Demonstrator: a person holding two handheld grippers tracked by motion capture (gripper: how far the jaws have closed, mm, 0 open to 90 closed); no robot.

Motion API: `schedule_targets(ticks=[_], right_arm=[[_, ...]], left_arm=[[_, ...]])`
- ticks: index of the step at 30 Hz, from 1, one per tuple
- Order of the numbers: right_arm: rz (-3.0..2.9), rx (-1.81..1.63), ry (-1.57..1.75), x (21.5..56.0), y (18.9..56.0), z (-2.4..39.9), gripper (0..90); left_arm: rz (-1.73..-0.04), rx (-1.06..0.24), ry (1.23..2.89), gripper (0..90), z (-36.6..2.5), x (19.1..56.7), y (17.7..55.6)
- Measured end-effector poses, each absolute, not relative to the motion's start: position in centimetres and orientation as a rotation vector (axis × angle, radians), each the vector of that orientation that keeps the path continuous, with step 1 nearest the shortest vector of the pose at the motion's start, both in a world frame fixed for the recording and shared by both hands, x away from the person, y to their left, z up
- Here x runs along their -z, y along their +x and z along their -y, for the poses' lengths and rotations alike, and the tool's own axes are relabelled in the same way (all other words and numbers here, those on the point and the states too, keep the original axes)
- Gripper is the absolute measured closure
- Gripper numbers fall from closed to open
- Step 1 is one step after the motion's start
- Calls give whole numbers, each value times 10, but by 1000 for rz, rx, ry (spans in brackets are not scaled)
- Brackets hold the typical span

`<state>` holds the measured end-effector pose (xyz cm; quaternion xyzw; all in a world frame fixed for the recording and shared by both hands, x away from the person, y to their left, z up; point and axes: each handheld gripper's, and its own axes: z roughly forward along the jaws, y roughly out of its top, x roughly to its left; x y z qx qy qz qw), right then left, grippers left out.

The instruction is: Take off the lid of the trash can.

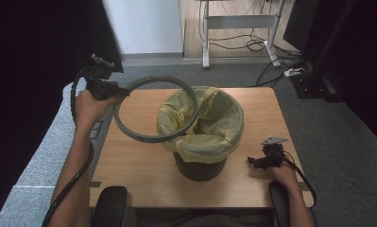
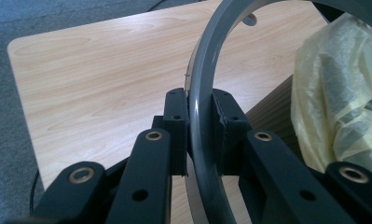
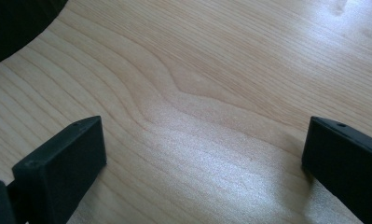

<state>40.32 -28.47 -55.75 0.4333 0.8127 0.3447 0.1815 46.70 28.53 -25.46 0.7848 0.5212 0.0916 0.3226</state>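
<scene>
A grey plastic ring hangs tilted above the table, its right arc over the rim of a black bin lined with a yellow bag. My left gripper is shut on the ring's left edge; in the left gripper view the ring passes between the two pads, which press on it. My right gripper rests low over the table at the bin's right, open, with bare wood between its fingers.
The wooden table has bare room left of the bin and in front of it. Grey carpet surrounds it. A desk frame and cables stand at the back, and dark screens flank both sides.
</scene>
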Motion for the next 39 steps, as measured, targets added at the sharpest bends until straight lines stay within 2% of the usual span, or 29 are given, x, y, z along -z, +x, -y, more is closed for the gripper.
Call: schedule_targets(ticks=[39], right_arm=[[-2295,-971,1222,557,403,285,0]], left_arm=[[-1535,-263,1908,782,-381,266,434]])
